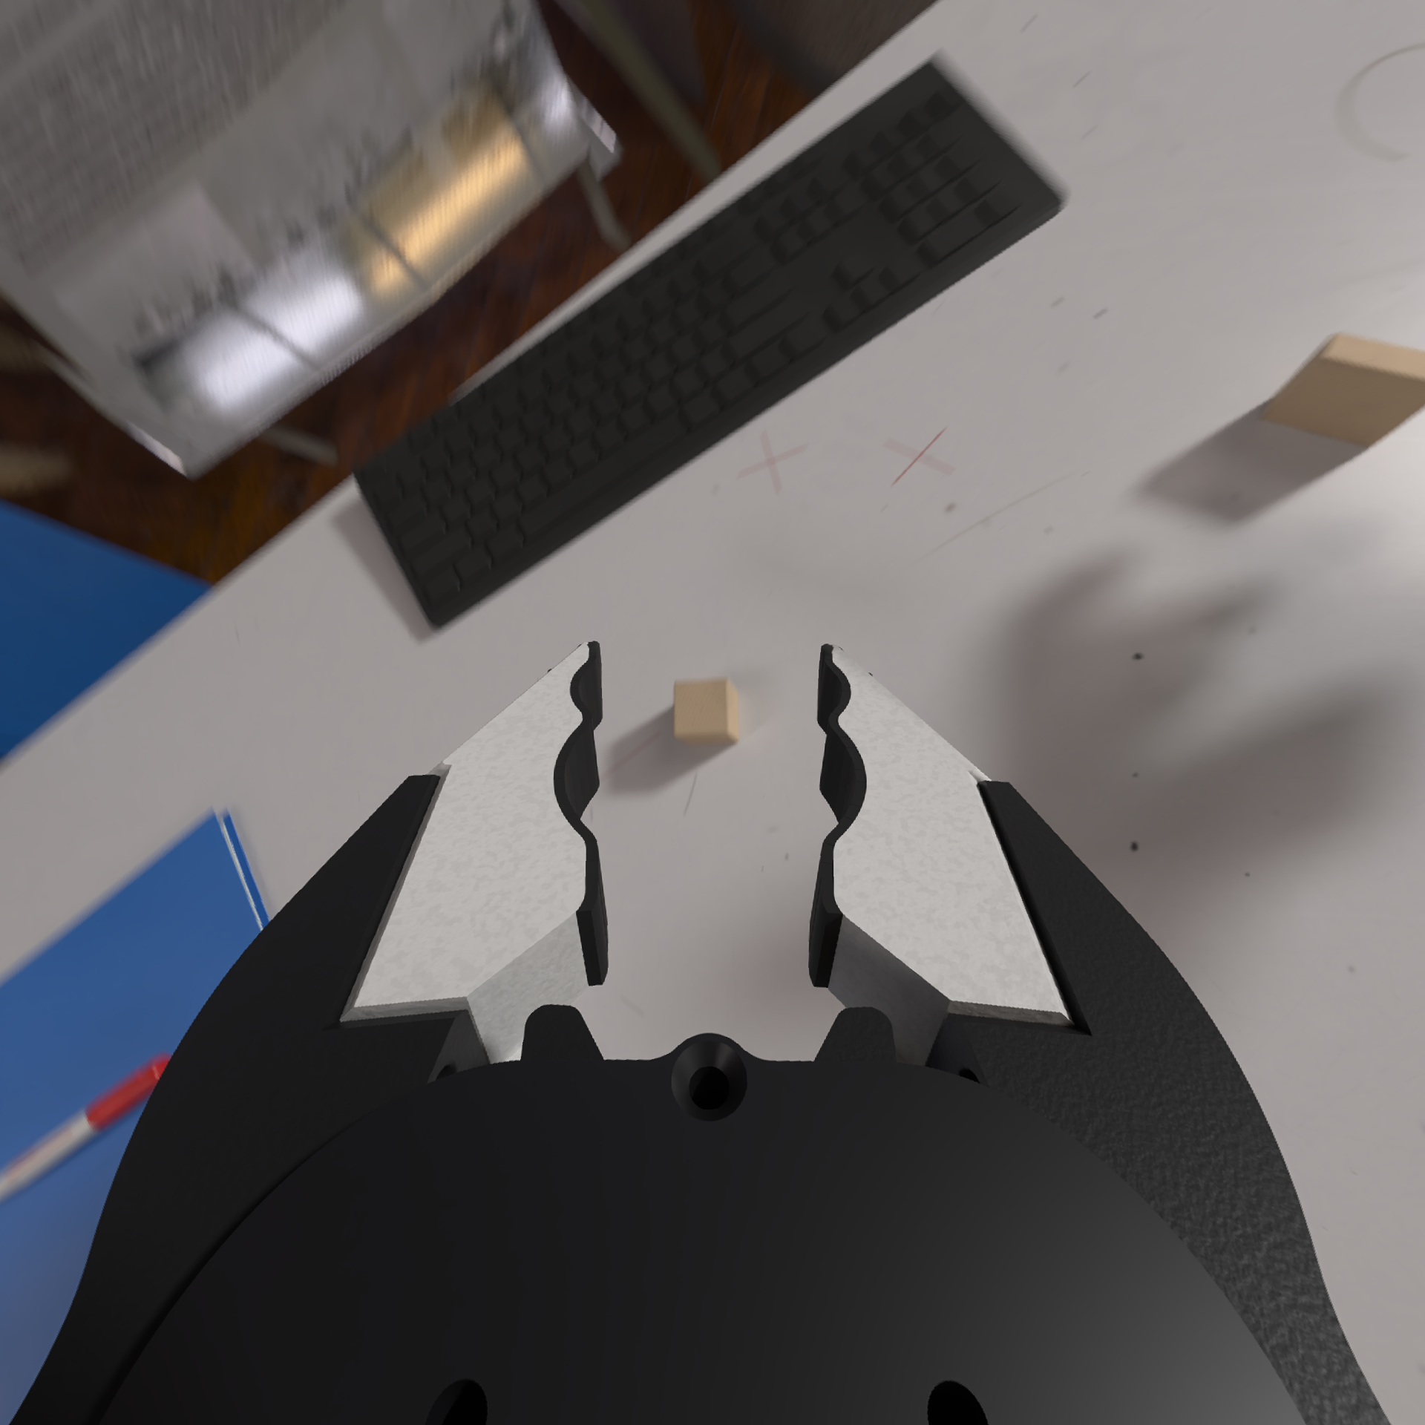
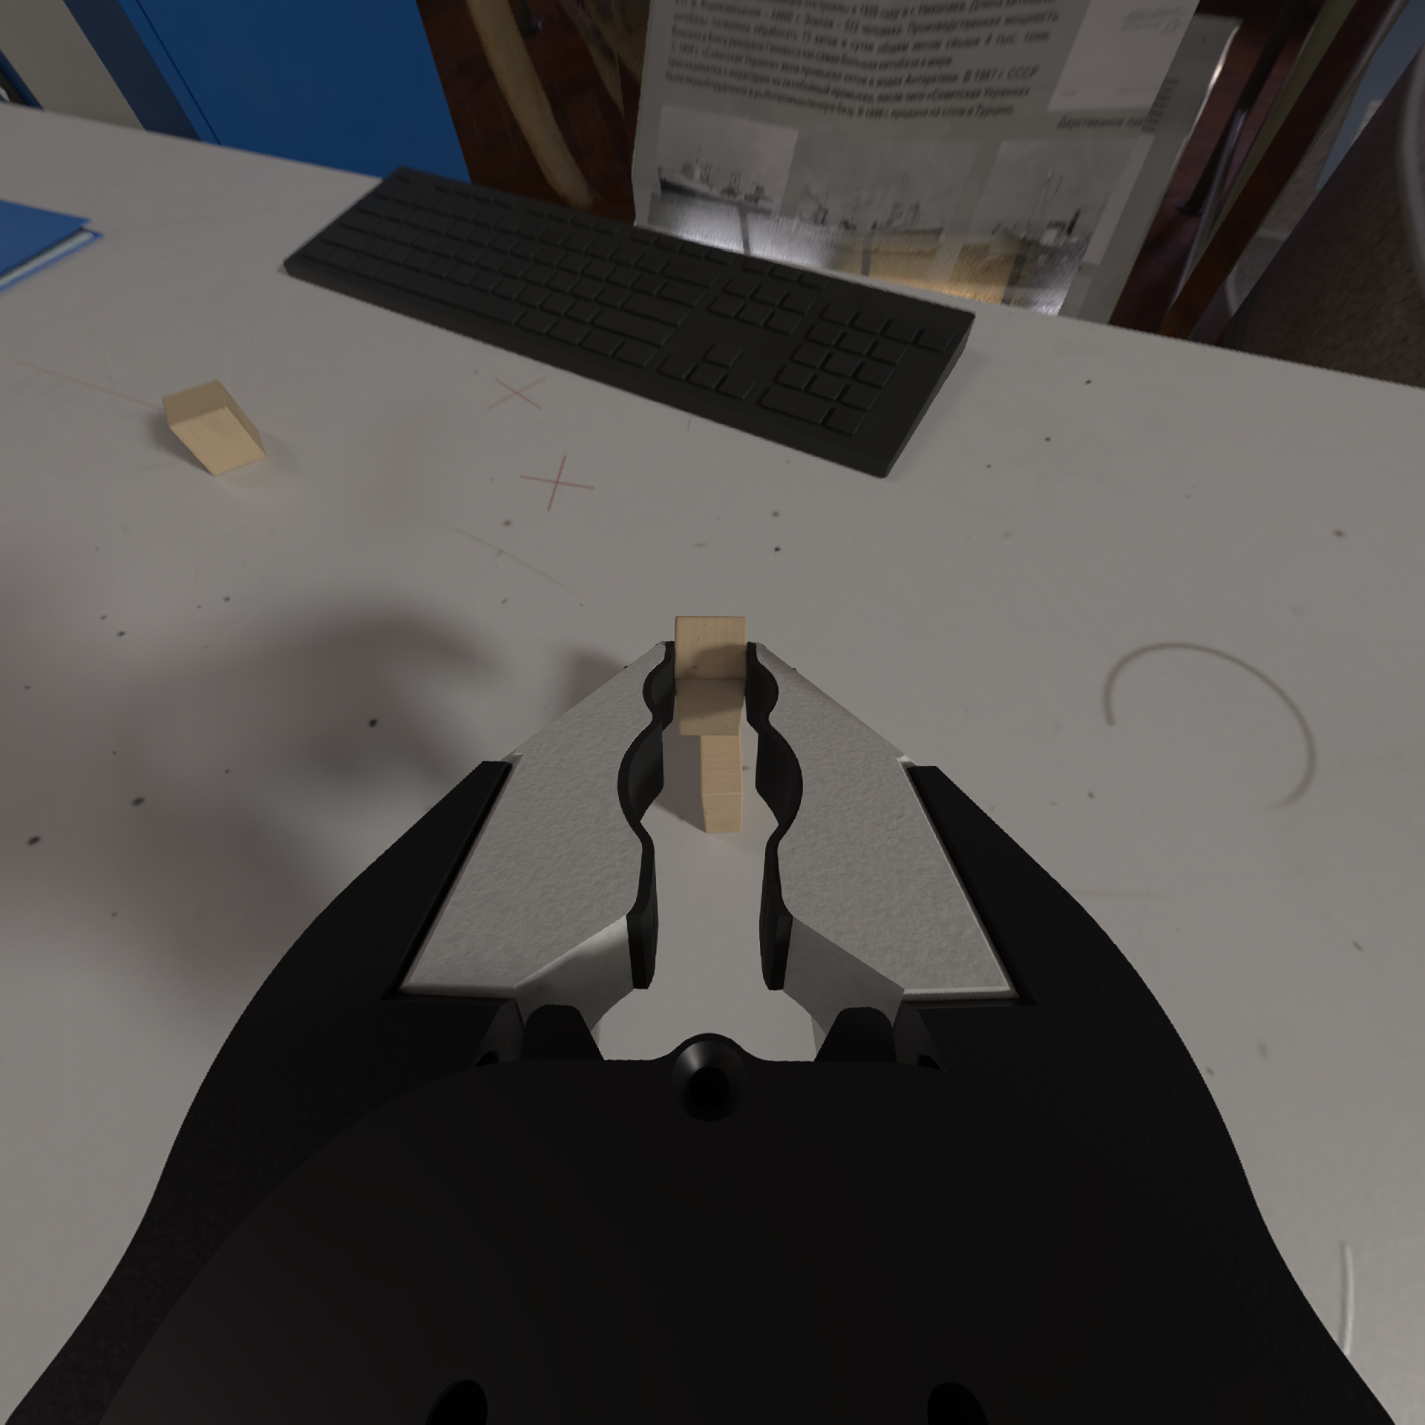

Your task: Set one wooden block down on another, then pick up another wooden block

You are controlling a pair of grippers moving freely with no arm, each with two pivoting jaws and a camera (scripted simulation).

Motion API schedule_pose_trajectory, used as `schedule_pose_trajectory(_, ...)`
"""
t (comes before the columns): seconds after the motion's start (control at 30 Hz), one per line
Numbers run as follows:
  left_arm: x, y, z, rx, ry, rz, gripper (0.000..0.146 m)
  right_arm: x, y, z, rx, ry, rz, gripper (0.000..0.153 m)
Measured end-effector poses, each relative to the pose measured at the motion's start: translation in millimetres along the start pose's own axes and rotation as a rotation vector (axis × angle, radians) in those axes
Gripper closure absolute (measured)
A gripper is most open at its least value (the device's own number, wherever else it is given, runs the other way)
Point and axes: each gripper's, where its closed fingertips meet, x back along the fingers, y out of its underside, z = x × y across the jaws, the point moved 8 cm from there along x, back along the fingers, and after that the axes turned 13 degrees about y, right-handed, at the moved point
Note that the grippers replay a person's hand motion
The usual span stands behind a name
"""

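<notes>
In the right wrist view my right gripper (image 2: 709, 655) is shut on a pale wooden block (image 2: 709, 678). It holds that block over a second upright wooden block (image 2: 723, 786) on the white table; I cannot tell whether the two touch. A third wooden block (image 2: 212, 428) lies at the far left. In the left wrist view my left gripper (image 1: 709, 655) is open and empty above the table. A small wooden block (image 1: 705, 711) lies on the table below the gap between its fingers. Another wooden block (image 1: 1345, 393) shows at the right edge, partly cut off.
A black keyboard (image 1: 694, 331) lies near the table's far edge and also shows in the right wrist view (image 2: 632, 308). A blue folder (image 1: 116, 1002) with a red-and-white pen (image 1: 100, 1110) lies on the left. Two red crosses (image 2: 555, 482) mark the table.
</notes>
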Motion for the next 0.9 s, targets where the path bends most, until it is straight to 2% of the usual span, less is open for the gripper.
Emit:
schedule_pose_trajectory(0.13,-17.4,22.7,-26.0,0.170,-0.080,-0.150,0.092,-10.5,7.7,-2.6,0.032,-0.002,-0.018,0.135)
schedule_pose_trajectory(0.23,-40.7,34.1,-29.8,0.268,0.011,-0.260,0.083,-16.7,11.8,-3.3,0.053,0.003,-0.035,0.135)
schedule_pose_trajectory(0.47,-92.2,47.6,-33.9,0.332,0.054,-0.354,0.081,-22.7,15.8,-2.6,0.053,-0.008,-0.045,0.136)
schedule_pose_trajectory(0.57,-105.2,52.0,-35.2,0.337,0.018,-0.394,0.085,-22.3,15.8,-3.3,0.074,0.003,-0.044,0.136)
schedule_pose_trajectory(0.9,-113.5,57.9,-39.6,0.348,-0.012,-0.431,0.085,-19.5,14.0,-9.1,0.117,0.019,-0.036,0.117)
